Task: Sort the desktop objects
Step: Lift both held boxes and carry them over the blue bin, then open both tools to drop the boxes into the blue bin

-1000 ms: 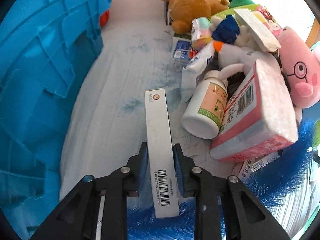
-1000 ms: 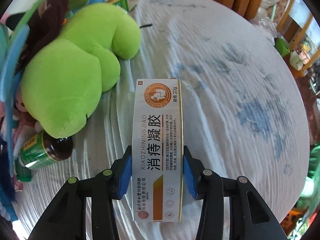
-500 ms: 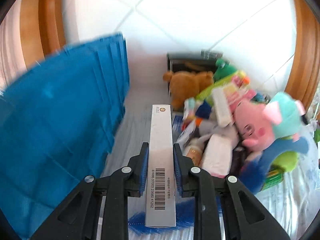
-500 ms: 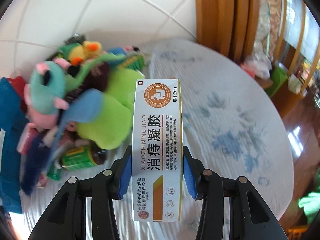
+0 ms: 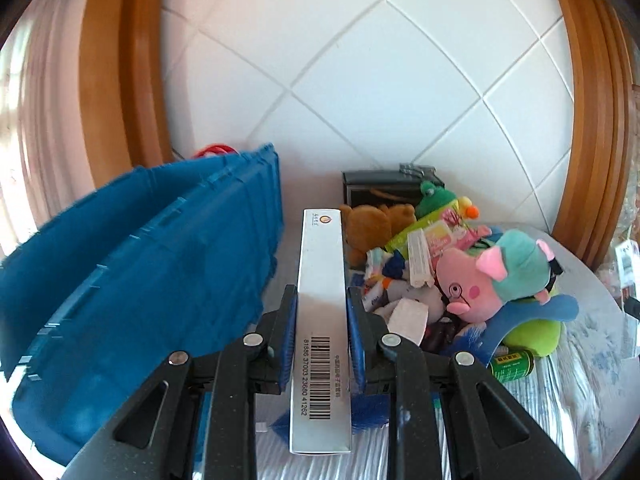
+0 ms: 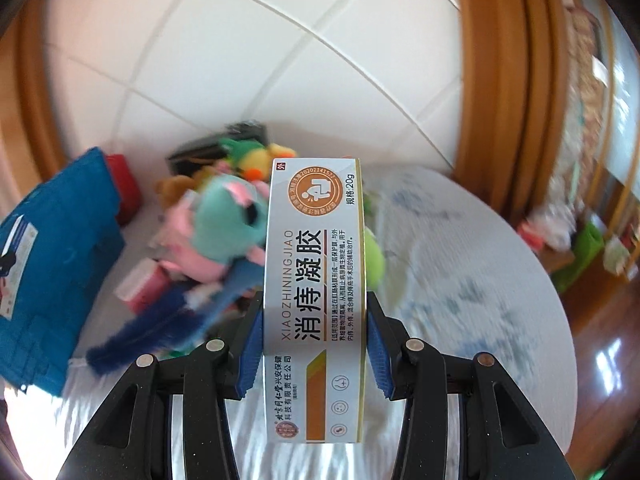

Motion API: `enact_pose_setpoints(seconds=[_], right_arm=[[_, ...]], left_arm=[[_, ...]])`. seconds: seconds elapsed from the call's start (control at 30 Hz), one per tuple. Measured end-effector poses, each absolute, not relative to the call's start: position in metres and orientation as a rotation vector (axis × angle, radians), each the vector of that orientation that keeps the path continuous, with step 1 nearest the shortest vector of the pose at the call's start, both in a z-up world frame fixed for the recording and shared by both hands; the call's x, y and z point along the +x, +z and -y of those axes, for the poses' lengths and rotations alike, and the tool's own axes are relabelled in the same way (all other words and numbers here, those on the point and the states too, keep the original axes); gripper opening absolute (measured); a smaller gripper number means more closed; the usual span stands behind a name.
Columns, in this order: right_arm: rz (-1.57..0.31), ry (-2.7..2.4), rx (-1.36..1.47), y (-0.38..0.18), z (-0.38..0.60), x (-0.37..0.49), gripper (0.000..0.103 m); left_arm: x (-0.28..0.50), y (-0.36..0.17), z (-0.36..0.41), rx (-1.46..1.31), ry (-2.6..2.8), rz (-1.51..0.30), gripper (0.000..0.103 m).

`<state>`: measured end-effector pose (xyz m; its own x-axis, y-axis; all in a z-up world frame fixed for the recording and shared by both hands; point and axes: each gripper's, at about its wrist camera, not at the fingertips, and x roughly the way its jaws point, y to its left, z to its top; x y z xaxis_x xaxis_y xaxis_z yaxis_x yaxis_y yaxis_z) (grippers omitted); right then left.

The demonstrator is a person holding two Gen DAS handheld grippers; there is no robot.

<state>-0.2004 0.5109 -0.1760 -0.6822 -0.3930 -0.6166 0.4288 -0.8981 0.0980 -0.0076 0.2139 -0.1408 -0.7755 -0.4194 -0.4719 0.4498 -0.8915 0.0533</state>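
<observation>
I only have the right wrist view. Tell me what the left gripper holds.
Observer: The left gripper has its jaws shut on a narrow silver box, barcode side facing the camera.
Operator: Say what is to the left of that box.
Observer: The blue crate; its ribbed wall fills the left of that view, just beyond the left jaw.
Operator: Report any bottle by the toys.
Observer: A green-labelled bottle lies on its side on the cloth, just below the green plush.
</observation>
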Motion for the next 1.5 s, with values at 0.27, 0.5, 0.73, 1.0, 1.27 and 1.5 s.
enact_pose_setpoints(seconds=[0.27, 0.5, 0.73, 1.0, 1.27, 1.5], right_arm=[[-0.117, -2.393, 0.651, -0.114, -0.436, -0.150, 0.045], [-0.128, -2.267, 0.456, -0.057, -0.337, -0.090, 0.045], [-0.144, -2.141, 0.353, -0.015, -0.221, -0.040, 0.045], [-0.210, -2.010, 0.348, 0.003, -0.079, 0.012, 0.045], [-0.287, -1.990, 0.513, -0.014, 0.015, 0.029, 0.045], [-0.353, -2.030, 0.626, -0.038, 0.037, 0.020, 0.045]], left_arm=[[0.044, -0.095, -0.207, 0.518, -2.566, -0.019, 0.023], [0.089, -0.059, -0.152, 0.412, -2.516, 0.016, 0.023], [0.118, -0.039, -0.064, 0.382, -2.444, 0.014, 0.023], [0.120, -0.051, 0.037, 0.502, -2.403, -0.033, 0.023], [0.113, -0.071, 0.100, 0.628, -2.390, -0.082, 0.023], [0.111, -0.073, 0.115, 0.647, -2.441, -0.132, 0.023]])
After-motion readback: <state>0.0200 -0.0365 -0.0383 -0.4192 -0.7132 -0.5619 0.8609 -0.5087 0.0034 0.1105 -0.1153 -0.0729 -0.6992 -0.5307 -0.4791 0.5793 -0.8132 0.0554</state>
